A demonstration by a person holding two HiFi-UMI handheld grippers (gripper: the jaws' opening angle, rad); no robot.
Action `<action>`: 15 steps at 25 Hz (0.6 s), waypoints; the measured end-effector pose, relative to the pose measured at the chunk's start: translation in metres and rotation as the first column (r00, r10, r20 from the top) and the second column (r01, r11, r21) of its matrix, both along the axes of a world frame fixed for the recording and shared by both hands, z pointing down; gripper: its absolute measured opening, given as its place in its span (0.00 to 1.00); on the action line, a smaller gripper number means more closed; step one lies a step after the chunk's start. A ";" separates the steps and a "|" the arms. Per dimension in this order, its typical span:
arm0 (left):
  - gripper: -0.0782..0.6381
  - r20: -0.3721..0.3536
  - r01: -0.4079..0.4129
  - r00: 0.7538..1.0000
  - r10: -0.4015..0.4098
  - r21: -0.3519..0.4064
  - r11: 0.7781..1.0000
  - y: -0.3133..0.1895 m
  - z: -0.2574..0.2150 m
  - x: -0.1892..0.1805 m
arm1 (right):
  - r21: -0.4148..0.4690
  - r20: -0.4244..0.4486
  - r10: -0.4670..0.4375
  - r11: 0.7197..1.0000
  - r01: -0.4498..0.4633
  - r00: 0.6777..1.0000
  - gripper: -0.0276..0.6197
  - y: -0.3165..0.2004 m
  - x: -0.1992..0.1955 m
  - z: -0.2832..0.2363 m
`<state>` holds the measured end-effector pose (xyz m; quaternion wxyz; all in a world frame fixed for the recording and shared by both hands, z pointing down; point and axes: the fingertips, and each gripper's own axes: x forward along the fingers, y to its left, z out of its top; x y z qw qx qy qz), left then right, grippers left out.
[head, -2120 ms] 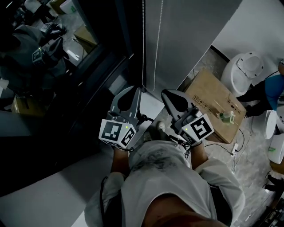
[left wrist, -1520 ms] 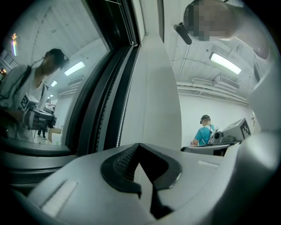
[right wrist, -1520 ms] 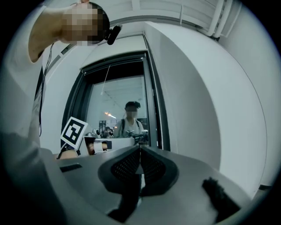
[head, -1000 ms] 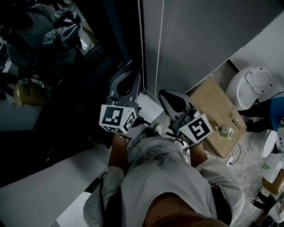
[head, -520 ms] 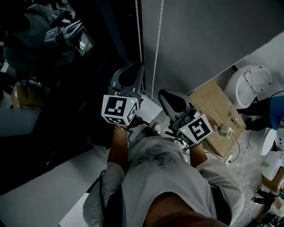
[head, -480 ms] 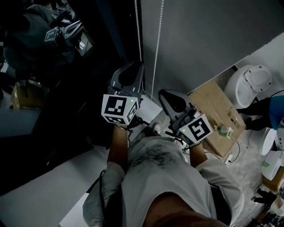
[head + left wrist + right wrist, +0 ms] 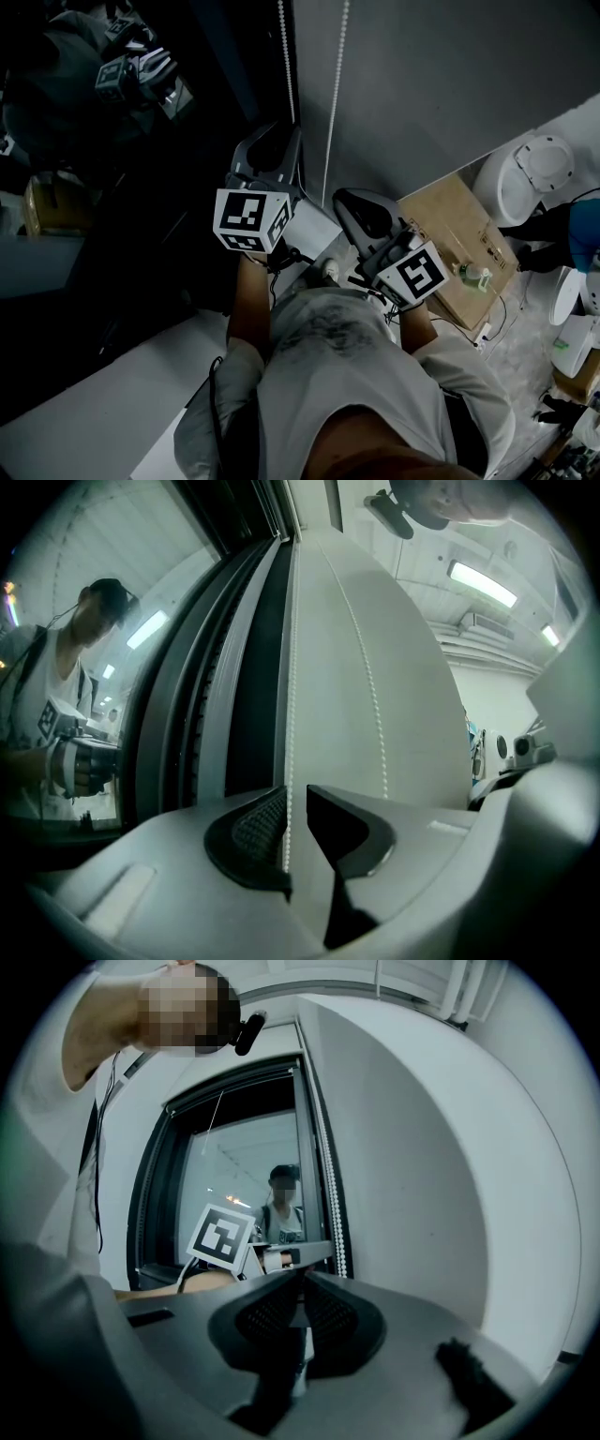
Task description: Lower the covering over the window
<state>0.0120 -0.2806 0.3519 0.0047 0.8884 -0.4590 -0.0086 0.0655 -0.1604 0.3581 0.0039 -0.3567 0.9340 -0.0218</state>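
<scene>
Left hand-held gripper [image 7: 296,799] just opened round bead chain [image 7: 290,733]; right hand-held gripper [image 7: 302,1286] closed, empty. Risk: regripping 1 o'clock strand [image 7: 375,724] could raise blind [image 7: 412,686].

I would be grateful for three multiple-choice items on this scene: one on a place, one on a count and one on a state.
1. Where does the cardboard box lie?
A) on the floor, at the head view's right
B) on the window ledge
C) on a shelf

2. How many strands of the bead chain hang by the blind?
A) one
B) two
C) four

3. How do the left gripper's jaws stand?
A) pressed together
B) apart, with a strand between them
C) clamped on the box

Key:
1 A, the head view shows it flat on the floor.
2 B, two beaded lines run down the blind.
3 B, the jaws have just been opening, and a gap shows beside the strand.
</scene>
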 end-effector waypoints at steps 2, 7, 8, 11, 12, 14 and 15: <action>0.22 0.002 -0.001 1.000 0.001 -0.003 1.000 -0.002 -0.001 0.000 | -0.001 0.001 -0.005 1.000 0.005 1.000 0.07 0.001 -0.002 -0.002; 0.23 0.005 -0.016 1.000 0.016 0.003 1.000 -0.005 -0.005 0.001 | 0.005 0.002 -0.001 1.000 0.001 1.000 0.07 0.005 -0.006 -0.005; 0.23 0.004 -0.023 1.000 0.023 0.006 1.000 -0.006 -0.005 0.003 | 0.005 0.001 0.001 1.000 -0.001 1.000 0.07 0.005 -0.005 -0.004; 0.23 0.000 -0.043 0.999 0.043 0.014 0.999 -0.008 -0.005 0.011 | 0.006 0.000 0.010 1.000 -0.010 1.000 0.07 0.003 -0.001 -0.002; 0.23 -0.002 -0.049 0.999 0.049 0.016 0.999 -0.009 -0.006 0.013 | 0.005 -0.001 0.012 1.000 -0.012 1.000 0.07 0.003 0.000 -0.002; 0.22 -0.006 -0.053 0.999 0.053 0.020 0.998 -0.009 -0.009 0.015 | 0.006 -0.001 0.018 1.000 -0.018 1.000 0.07 0.006 0.001 -0.002; 0.21 -0.009 -0.049 0.999 0.049 0.024 0.999 -0.008 -0.010 0.014 | 0.008 -0.001 0.021 1.000 -0.021 1.000 0.07 0.007 0.001 -0.003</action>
